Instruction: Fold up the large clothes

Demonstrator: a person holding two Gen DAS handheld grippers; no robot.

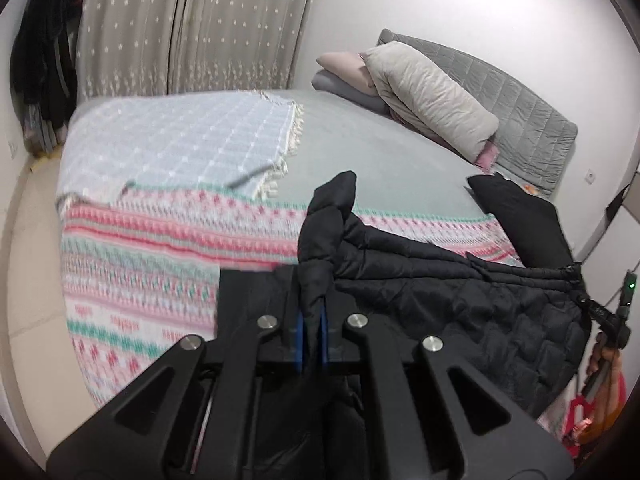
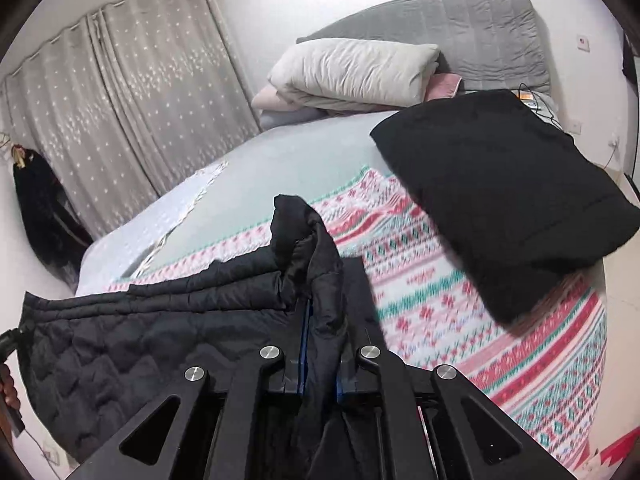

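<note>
A black quilted jacket (image 1: 460, 300) hangs stretched between my two grippers above the near edge of the bed; it also shows in the right wrist view (image 2: 140, 328). My left gripper (image 1: 314, 280) is shut on one bunched corner of the jacket, with cloth sticking up past the fingertips. My right gripper (image 2: 320, 300) is shut on the other bunched corner. The right gripper's body shows at the far right of the left wrist view (image 1: 612, 316).
The bed carries a pink, white and green patterned blanket (image 2: 460, 300), a pale blue checked throw (image 1: 180, 144) and grey sheet (image 1: 380, 152). A folded black garment (image 2: 500, 184) lies on the blanket. Pillows (image 2: 352, 72) and a grey headboard (image 2: 480, 28) lie beyond. Curtains (image 1: 192, 24) hang behind.
</note>
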